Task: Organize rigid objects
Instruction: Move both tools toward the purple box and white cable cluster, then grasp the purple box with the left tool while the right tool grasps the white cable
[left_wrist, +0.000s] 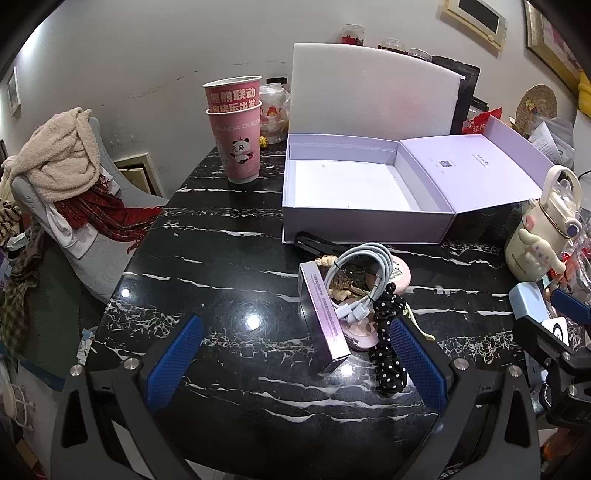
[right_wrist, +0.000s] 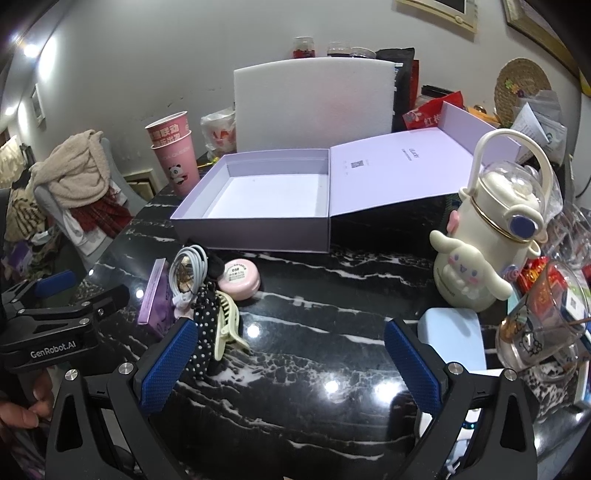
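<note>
An open lilac box (left_wrist: 354, 184) (right_wrist: 258, 195) stands empty at the back of the black marble table (left_wrist: 221, 258) (right_wrist: 332, 314), lid folded out to the right. In front of it lies a small heap: a purple carton (left_wrist: 325, 317) (right_wrist: 155, 295), a coiled white cable (left_wrist: 365, 273) (right_wrist: 188, 269), a pink round case (left_wrist: 400, 275) (right_wrist: 240, 278), a polka-dot scrunchie (left_wrist: 388, 343) (right_wrist: 203, 332) and a cream hair claw (right_wrist: 225, 325). My left gripper (left_wrist: 295, 362) is open just short of the heap. My right gripper (right_wrist: 291, 365) is open over bare table, right of the heap.
Stacked pink paper cups (left_wrist: 234, 129) (right_wrist: 173, 151) stand left of the box. A cream character bottle (right_wrist: 491, 236) (left_wrist: 543, 229), a pale blue case (right_wrist: 454, 339) and a glass (right_wrist: 543, 325) crowd the right. A chair with clothes (left_wrist: 62, 177) sits left of the table.
</note>
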